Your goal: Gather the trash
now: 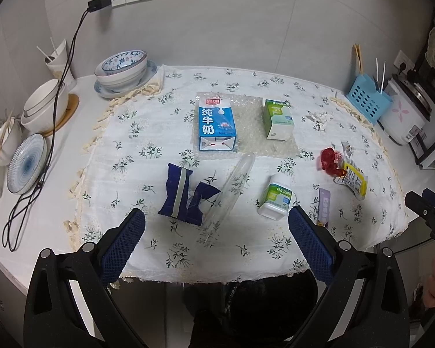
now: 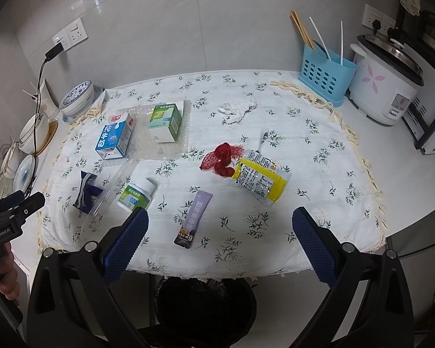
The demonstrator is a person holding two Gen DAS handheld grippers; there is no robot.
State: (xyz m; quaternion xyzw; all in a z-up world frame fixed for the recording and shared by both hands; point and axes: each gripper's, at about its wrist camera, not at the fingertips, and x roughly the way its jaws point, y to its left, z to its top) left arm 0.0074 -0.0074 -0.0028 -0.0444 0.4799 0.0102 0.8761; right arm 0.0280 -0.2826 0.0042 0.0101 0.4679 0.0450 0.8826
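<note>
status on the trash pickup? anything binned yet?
Nothing looks done yet: no item shows in the black bin below the table edge, though its inside is dark. Nothing is in hand; the left hand-held gripper and right hand-held gripper are open and empty. Left on the cloth: milk carton, green box, blue wrapper, pill bottle, purple sachet, yellow packet, red netting, crumpled tissue.

Right gripper (image 2: 220, 232) jaws wide apart, empty, above the tablecloth (image 2: 319, 174) edge. Purple sachet (image 2: 193, 219) lies between them; black bin (image 2: 206, 304) below.
</note>
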